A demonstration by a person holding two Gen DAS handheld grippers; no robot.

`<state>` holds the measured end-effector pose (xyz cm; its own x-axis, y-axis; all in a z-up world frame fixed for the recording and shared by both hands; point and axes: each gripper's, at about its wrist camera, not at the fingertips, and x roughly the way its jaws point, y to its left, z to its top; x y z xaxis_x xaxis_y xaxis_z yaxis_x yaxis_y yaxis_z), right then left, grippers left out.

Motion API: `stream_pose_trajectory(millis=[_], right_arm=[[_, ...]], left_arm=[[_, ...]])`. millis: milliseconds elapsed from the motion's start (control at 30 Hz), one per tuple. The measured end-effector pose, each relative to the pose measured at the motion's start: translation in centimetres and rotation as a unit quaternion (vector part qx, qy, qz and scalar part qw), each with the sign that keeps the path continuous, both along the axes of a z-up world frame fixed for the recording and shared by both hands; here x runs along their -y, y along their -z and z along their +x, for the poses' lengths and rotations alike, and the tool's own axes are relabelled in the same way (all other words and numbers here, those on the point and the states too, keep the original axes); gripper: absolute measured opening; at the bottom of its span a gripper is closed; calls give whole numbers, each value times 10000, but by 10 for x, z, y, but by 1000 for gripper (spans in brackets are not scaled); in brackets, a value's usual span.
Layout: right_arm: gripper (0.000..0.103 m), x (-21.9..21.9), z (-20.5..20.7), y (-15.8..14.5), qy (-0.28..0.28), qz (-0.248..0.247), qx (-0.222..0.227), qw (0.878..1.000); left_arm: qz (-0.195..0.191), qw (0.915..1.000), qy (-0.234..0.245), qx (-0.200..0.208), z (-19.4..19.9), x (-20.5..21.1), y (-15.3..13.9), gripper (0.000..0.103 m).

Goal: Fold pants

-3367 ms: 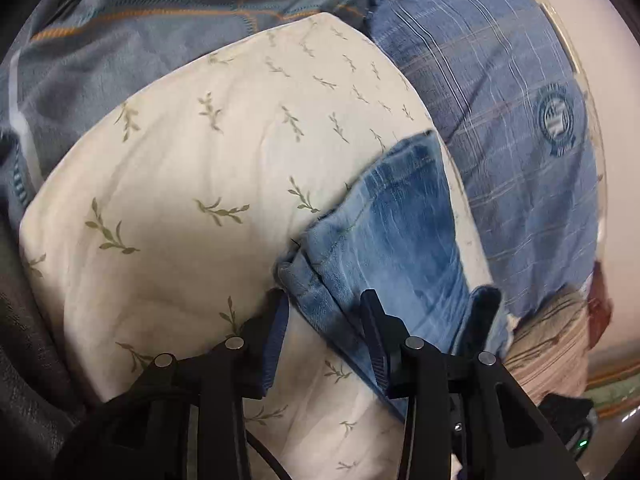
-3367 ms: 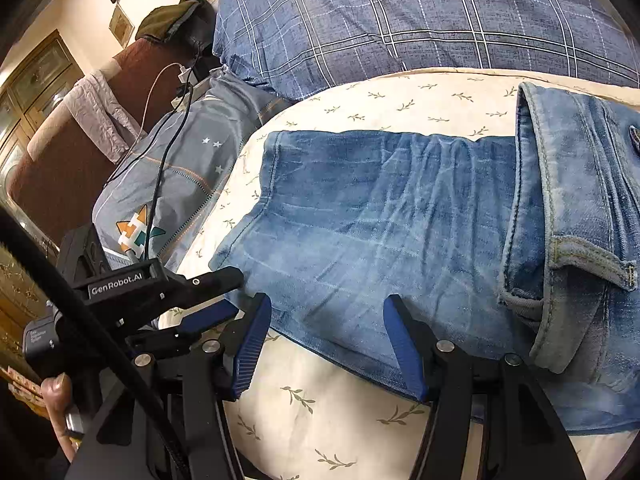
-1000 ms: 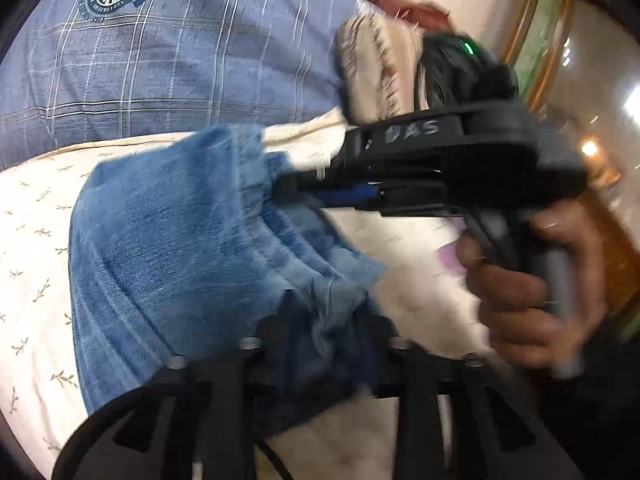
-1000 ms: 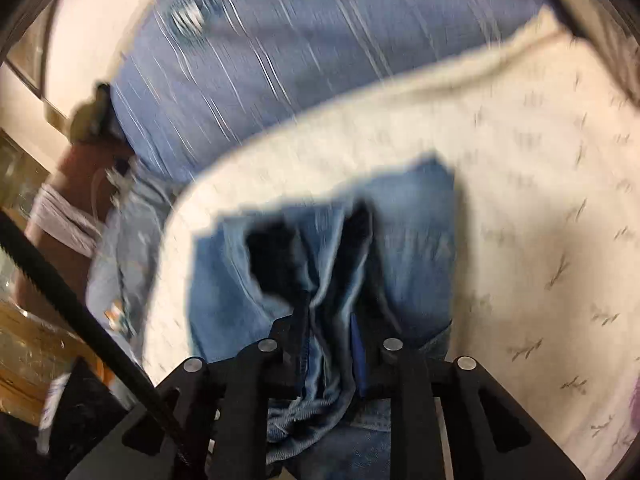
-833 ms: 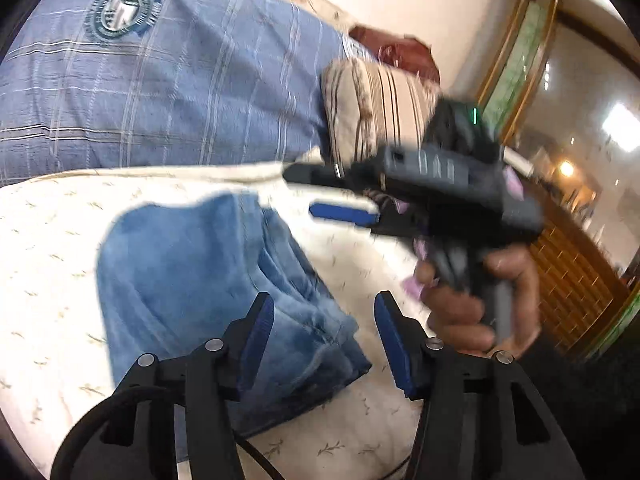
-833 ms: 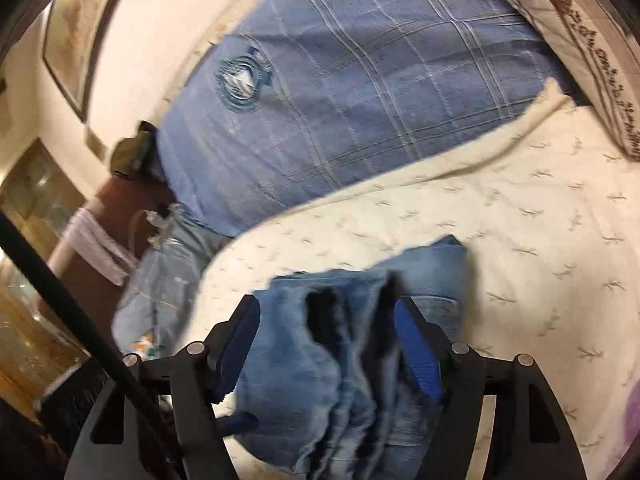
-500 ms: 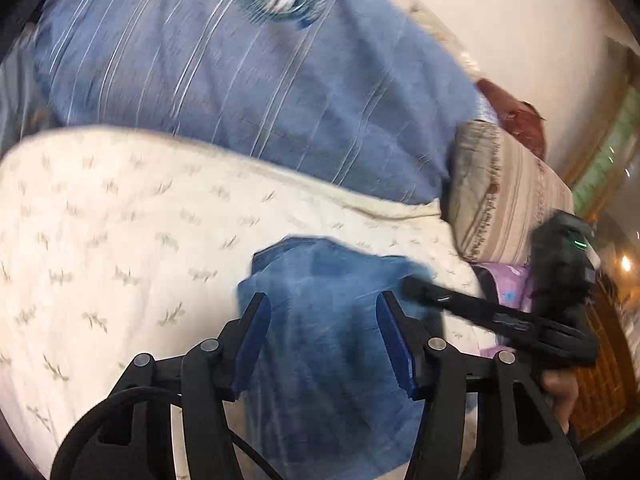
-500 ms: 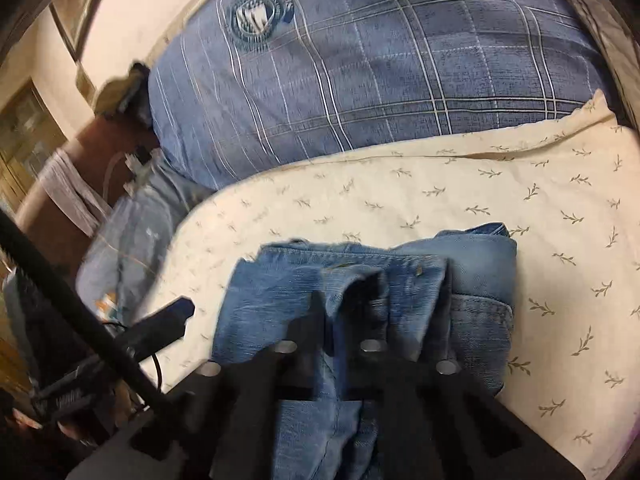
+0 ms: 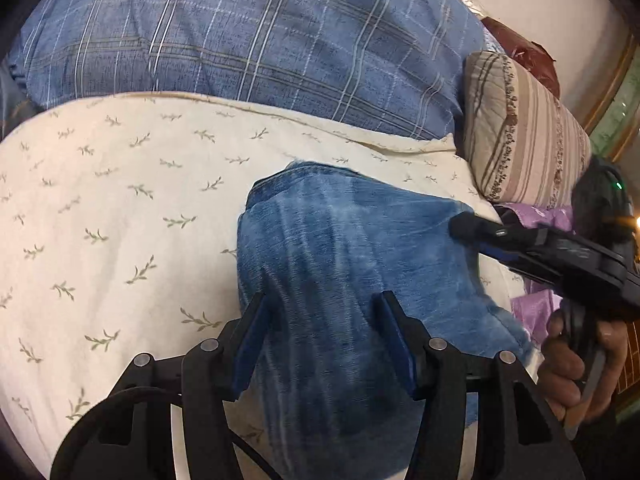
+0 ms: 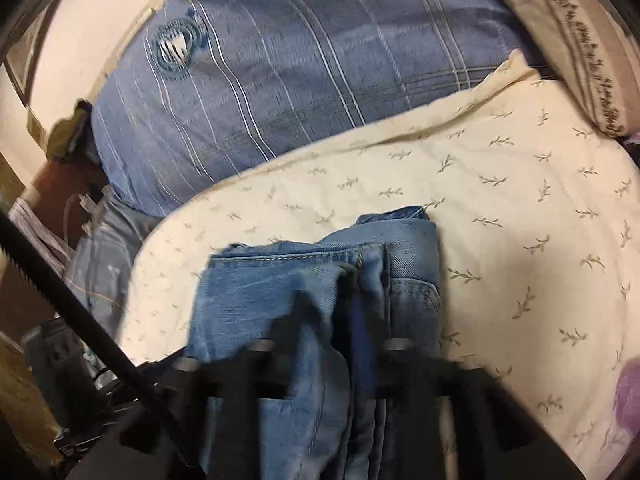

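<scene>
The blue denim pants (image 9: 352, 256) lie folded into a compact bundle on the cream leaf-print sheet (image 9: 120, 208). My left gripper (image 9: 324, 312) is open, its blue pads either side of the bundle's near end, just above it. My right gripper (image 10: 328, 288) is blurred; its jaws stand close together with folds of the denim (image 10: 280, 292) between them. It also shows at the right of the left wrist view (image 9: 560, 256), held in a hand, its tip on the bundle's far edge.
A large blue plaid pillow (image 9: 260, 40) lies behind the sheet. A striped beige cushion (image 9: 524, 136) and purple fabric (image 9: 536, 216) lie to the right. Grey-blue bedding and cables (image 10: 96, 248) lie at the left edge.
Both grippers carried the denim over into a fold, opened briefly, and pulled back. The left stays open over the bundle; the right has closed on its edge again.
</scene>
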<state>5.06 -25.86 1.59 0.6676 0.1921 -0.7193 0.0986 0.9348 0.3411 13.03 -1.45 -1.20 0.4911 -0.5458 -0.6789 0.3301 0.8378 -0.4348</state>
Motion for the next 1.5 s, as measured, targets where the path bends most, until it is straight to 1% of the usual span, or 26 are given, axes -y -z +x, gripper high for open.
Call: stream_pose_trajectory(millis=[67,133,233,267,300,333,400,467,533,567,600,633,700,733,800,867,933,1033,1067,1133,1200,1267,1333,1400,1467,1500], right_arm=[[57,8,-23,-5,118,411,283,9987],[57,11,-45,-2,220,716,403,9964],[57,5,-69,11,397,727,217,9963],[54,1,-75,18,399,747,103,9964],[44,-3,-78,21,377,724,9,9967],[37,-10,-79,26,430,475,-170,9978],[25,-25,-79,30,498,-298,-354,9977],[15,-32,-84,15,519,-569,-199,9968],[15,-32,-95,12,701,-734,-118,9948],[19,-30,-95,25,851,-886,-303,9920],[20,-27,-93,38,900,-878,-559,9905],[21,-26,-90,41,874,-806,-659,9907],[29,-31,-91,28,720,-931,-423,9922],[36,-32,-94,23,713,-913,-270,9929],[72,-29,-99,11,660,-504,-11,9965],[87,-23,-94,-1,538,-177,143,9983],[87,-18,-75,-14,444,-235,42,9987],[89,-5,-33,-23,323,-312,-246,9987],[89,3,-16,-24,272,-227,-262,9990],[89,13,3,-11,143,85,-386,9991],[88,25,11,8,139,359,-364,9986],[86,32,14,25,211,297,-703,9969],[85,40,18,35,102,529,-827,9951],[85,46,23,42,84,842,-940,9920],[82,49,27,55,90,1037,-1176,9876],[77,49,27,56,102,1081,-1178,9871]], left_arm=[[-68,10000,-15,-1,-14,-7,-6,55],[-166,9998,-92,-69,-21,-12,-2,56],[-250,9994,-188,-141,-43,-23,2,56],[-240,9994,-189,-134,-49,-25,3,56],[-229,9995,-162,-127,-53,-23,5,56],[-202,9996,-126,-125,-55,-21,7,56],[-92,9998,-86,-145,-56,-16,12,56],[8,10000,-80,-55,-61,-12,11,57],[21,10000,13,42,-66,-12,6,56],[79,9999,19,70,-67,-11,5,56],[166,9998,32,83,-68,-10,7,56],[258,9996,41,70,-67,-8,8,57],[200,9998,28,-14,-65,-12,7,56],[33,10000,24,-68,-63,-18,3,56],[-272,9993,-232,-147,-57,-30,-5,58],[-535,9972,-421,-314,-46,-43,-10,58],[-775,9944,-487,-528,-25,-50,-15,62],[-680,9935,-397,-826,13,-45,-18,62],[-688,9929,-362,-902,22,-43,-16,62],[-788,9910,-298,-1041,40,-40,-8,62],[-1087,9869,-231,-1169,48,-41,5,62],[-1373,9814,-295,-1312,54,-42,20,63],[-1578,9762,-429,-1426,64,-43,29,64],[-1683,9743,-464,-1424,75,-44,34,65],[-1641,9746,-496,-1444,82,-43,41,65],[-1607,9746,-504,-1475,84,-41,43,59]])
